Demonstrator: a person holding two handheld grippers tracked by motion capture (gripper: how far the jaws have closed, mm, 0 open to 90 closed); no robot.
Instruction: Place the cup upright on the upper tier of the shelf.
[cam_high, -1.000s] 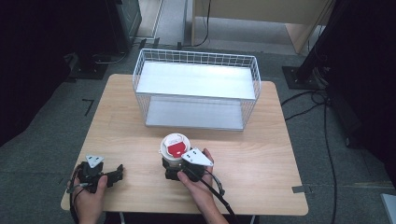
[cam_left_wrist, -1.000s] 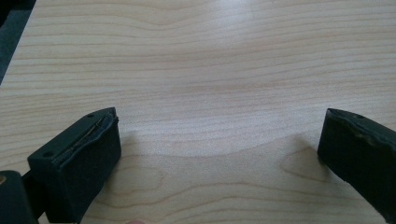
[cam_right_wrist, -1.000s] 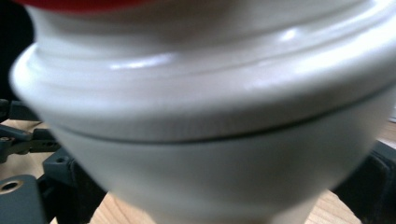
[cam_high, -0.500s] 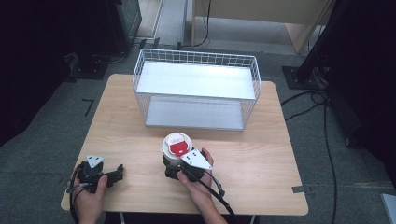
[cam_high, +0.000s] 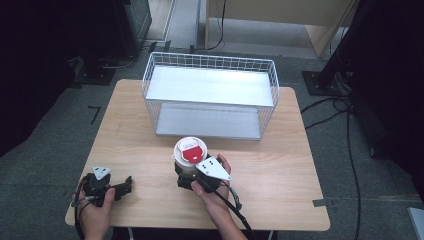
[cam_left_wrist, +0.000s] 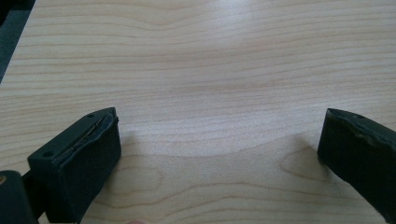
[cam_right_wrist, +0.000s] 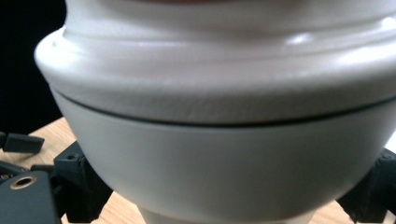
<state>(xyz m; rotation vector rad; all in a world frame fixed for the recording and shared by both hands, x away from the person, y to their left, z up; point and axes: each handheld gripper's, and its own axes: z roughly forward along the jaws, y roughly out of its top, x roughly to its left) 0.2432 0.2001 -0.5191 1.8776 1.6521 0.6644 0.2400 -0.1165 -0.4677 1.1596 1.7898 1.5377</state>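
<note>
A wooden counter (cam_high: 280, 150) is seen from above, with a person's two forearms coming in from the bottom edge. Each hand holds a set of black tongs.

The right tongs (cam_high: 192, 172) sit near the middle of the front half of the counter. Their jaws are closed around a white cup (cam_high: 190, 152) with a white lid and a red label on top. The cup stands upright, just in front of a white wire basket (cam_high: 150, 80). In the right gripper view the cup (cam_right_wrist: 224, 130) is very close, a rounded white wall with the lid's rim above it, and a black jaw shows at each lower corner pressed against its sides. Whether the cup rests on the counter or is lifted just clear of it cannot be told.

The left tongs (cam_high: 122, 186) lie low at the front left corner of the counter, well apart from the cup. In the left gripper view the left tongs (cam_left_wrist: 219, 154) are spread wide, with bare wood between the two jaws and nothing held.

The wire basket stands at the far side of the counter, holding a pale flat tray (cam_high: 210, 85)
</note>
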